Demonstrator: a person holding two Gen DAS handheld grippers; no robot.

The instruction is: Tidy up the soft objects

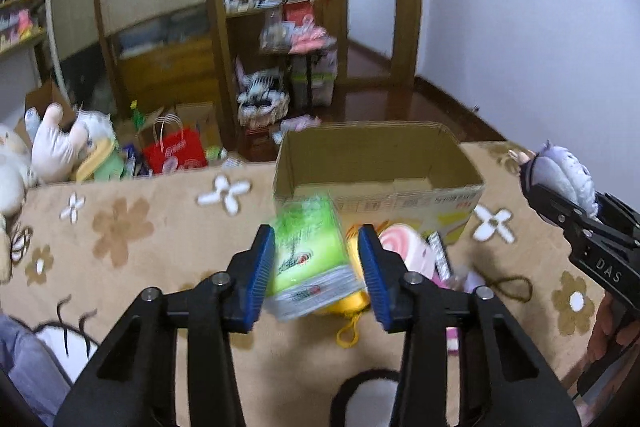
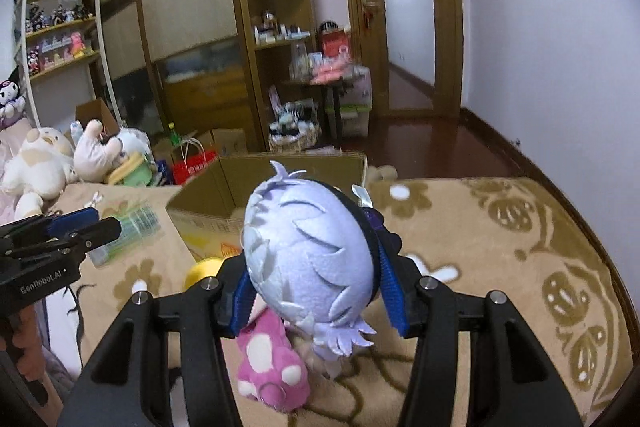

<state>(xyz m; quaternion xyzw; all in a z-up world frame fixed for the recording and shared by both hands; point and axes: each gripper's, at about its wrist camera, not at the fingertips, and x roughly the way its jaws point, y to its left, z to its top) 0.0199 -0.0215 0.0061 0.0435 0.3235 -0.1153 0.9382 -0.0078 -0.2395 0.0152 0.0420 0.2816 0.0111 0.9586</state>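
Observation:
My left gripper (image 1: 316, 233) is shut on a green pack of tissues (image 1: 308, 255), held tilted above the tan flowered blanket (image 1: 120, 227); the right wrist view shows this gripper (image 2: 100, 223) and the pack (image 2: 132, 227) at far left. My right gripper (image 2: 312, 251) is shut on the head of a lilac plush doll (image 2: 308, 259). In the left wrist view that gripper (image 1: 560, 187) and the doll (image 1: 568, 171) are at the right edge. An open cardboard box (image 1: 376, 163) stands just beyond both grippers, and its inside looks bare.
On the blanket lie a yellow soft item (image 1: 352, 299), a pink-and-white swirl plush (image 1: 404, 243) and a pink spotted plush (image 2: 272, 367). Several stuffed animals (image 2: 40, 159) are piled at the left. A red bag (image 1: 176, 151), shelves and a door lie beyond.

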